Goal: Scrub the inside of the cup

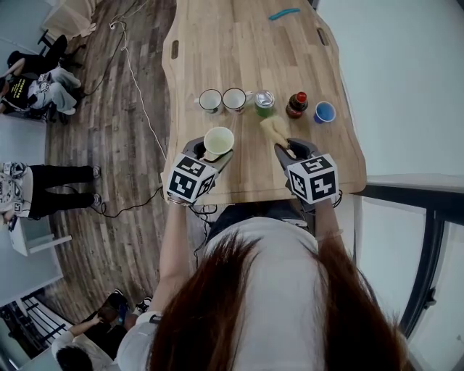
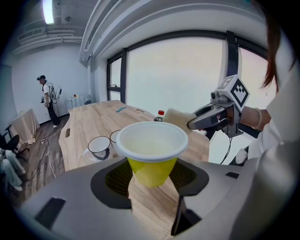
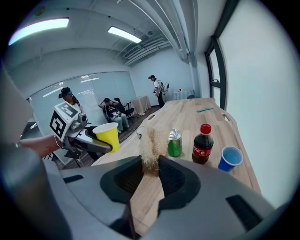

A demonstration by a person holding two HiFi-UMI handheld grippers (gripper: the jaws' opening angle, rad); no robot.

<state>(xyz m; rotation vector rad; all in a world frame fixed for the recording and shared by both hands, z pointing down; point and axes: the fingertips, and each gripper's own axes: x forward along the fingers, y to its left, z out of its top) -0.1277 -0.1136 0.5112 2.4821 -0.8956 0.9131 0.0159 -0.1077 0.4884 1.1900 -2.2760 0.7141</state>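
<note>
Holding one yellow cup (image 2: 151,157) between my left fingers (image 2: 112,182), I have them spread wide, pads pressed to its sides. The cup is upright above the near part of the wooden bench (image 1: 239,51). Its inside is pale and I see nothing in it.

My right fingers (image 3: 176,180) are drawn narrow and clamped on one pale, fibrous scrubber (image 3: 151,143), which sticks out past their tips. The scrubber is to the right of the cup, near it but not touching.

Beyond both hands, a row runs across the bench. From the left it has two white mugs with dark rims (image 1: 210,100) (image 1: 234,99) touching side by side, one green can (image 1: 264,103), one cola bottle (image 1: 296,105) with a red cap and dark liquid, and one blue cup (image 1: 324,111). The mugs show white insides from above. The blue cup shows only its blue inside. I cannot tell whether the can is opened.

One small teal object (image 1: 283,14) lies at the far end of the bench, too small to name.

Several people (image 1: 43,80) are on the floor to the left. Some are cut off by the picture's edge, so I cannot count them surely. My own hair fills the lower head view and hides the bench's near edge. In the left gripper view the cup covers part of the mugs, and the base of the scrubber is buried between my right fingers.
</note>
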